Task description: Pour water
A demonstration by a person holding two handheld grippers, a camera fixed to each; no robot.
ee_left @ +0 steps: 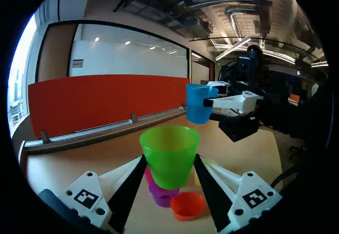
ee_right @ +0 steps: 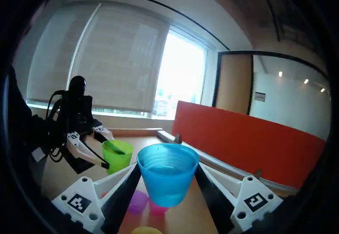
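Nearest, in the left gripper view, the left claw (ee_left: 169,162) pinches an upright green cup (ee_left: 170,149) by its sides, mouth up. Just beneath it, a purple cup (ee_left: 163,194) and an orange cup (ee_left: 187,205) sit on the wooden tabletop (ee_left: 84,158). Farther off, up and to the right, the right claw (ee_left: 210,103) pinches a blue cup (ee_left: 198,105), also upright. The right gripper view shows water inside it. The two cups are apart, with the blue one higher. From the right claw, the green cup lies ahead, to the left and lower. The pour likely depends on carrying the blue rim over the green mouth, then tipping it leftward.
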